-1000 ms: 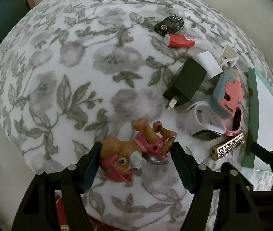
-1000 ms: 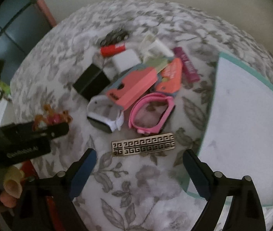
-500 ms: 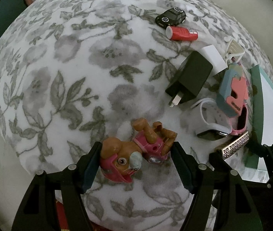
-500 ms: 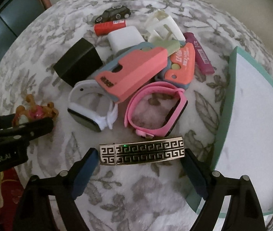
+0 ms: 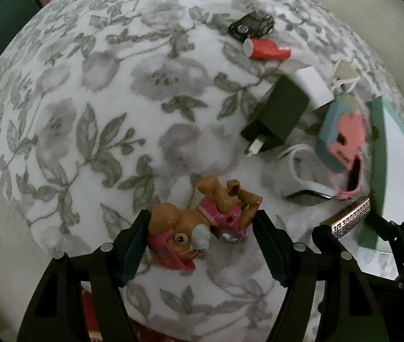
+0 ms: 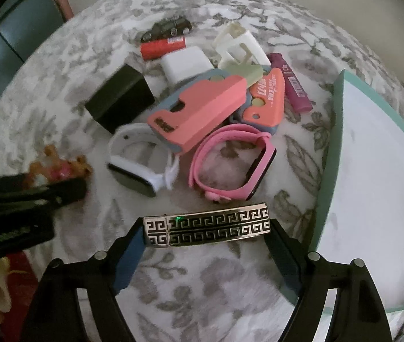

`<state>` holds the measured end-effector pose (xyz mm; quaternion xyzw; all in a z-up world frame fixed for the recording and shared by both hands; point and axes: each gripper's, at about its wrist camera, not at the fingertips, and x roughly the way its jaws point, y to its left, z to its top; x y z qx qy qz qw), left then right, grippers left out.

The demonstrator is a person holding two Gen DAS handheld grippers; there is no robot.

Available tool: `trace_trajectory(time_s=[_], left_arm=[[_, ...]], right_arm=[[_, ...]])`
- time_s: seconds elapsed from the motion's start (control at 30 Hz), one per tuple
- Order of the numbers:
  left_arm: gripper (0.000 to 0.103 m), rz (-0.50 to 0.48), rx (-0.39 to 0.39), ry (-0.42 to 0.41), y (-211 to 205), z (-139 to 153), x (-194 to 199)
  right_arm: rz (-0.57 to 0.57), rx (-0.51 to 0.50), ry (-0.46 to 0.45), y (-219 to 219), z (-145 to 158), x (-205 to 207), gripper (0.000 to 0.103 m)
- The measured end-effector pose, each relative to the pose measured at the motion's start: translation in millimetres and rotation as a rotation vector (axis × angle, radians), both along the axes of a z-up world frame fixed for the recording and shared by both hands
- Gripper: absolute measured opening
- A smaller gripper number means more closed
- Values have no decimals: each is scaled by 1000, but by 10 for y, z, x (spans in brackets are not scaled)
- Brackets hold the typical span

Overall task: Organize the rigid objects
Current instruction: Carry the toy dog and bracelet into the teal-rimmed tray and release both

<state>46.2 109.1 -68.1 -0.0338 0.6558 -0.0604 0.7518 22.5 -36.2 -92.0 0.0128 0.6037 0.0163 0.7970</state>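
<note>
While long axis of patterned metal bar (image 6: 207, 229) spans across right gripper (image 6: 206, 236), jaws have been closing, pads reaching its ends; left gripper (image 5: 202, 229) clamps toy dog (image 5: 199, 225).

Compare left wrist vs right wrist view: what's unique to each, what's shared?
Left wrist only: the toy dog's face and pink helmet, lying between the left tool's fingers, and the black charger's plug pins.

Right wrist only: the purple tube, white clip frame and whole pink watch band; the right tool, which has just been closing, brackets the patterned metal bar.

Both: black toy car, red tube, white watch, pink-and-blue case, teal-rimmed tray, floral cloth.
</note>
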Motion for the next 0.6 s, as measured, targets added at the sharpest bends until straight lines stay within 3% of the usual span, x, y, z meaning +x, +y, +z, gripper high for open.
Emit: trace_trajectory(time_s=[0.2,0.33,0.6], left_arm=[[73,-20,-34,-89,-122,519,39],[73,-70,-42,-163,-490,872,143],[74,-208,-47,-195,-1594,915,287]], right_arm=[[-101,117,-117,-273,464,-142,84],[-219,107,-172,-638,637,-182,84],[-566,-2,-191,-1870,707,-315,84]])
